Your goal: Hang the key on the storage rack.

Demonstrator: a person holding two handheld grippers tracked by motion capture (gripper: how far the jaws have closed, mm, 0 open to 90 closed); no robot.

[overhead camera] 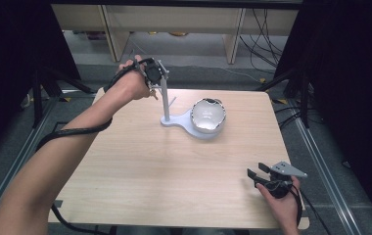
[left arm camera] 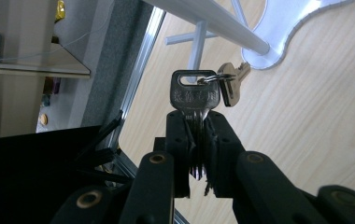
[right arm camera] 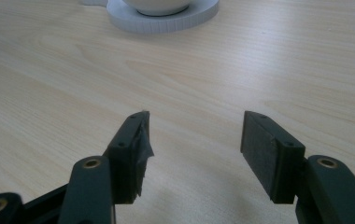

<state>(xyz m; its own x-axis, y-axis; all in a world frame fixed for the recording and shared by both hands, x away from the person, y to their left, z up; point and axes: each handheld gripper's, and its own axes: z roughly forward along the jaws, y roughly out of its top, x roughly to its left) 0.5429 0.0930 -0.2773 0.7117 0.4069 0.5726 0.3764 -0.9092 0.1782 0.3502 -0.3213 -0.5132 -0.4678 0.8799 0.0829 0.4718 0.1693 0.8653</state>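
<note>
Two keys (left arm camera: 195,93) on one small ring sit pinched in the left gripper (left arm camera: 199,135): its jaws are closed tight on the blade of the larger key, whose flat head with its slot stands up at the centre of the left gripper view, while the smaller key (left arm camera: 229,86) dangles from the ring just to the right. In the high view the same left gripper (overhead camera: 153,73) is at the upper middle of the frame, beside the top of the thin post of the white stand (overhead camera: 166,98); the stand's crossbar appears just behind the key head. I judge the bunch light, stiff and smooth metal, so it could pivot or slip between the pads; the hold on the flat blade, broad faces against the pads, looks sound. The loose key will swing and may snag the post. At lower right of the high view, the right gripper (overhead camera: 258,176) rests low over the table (overhead camera: 140,166), jaws spread wide, holding nothing. A shiny bowl (overhead camera: 207,115) sits on the stand's round base.
</note>
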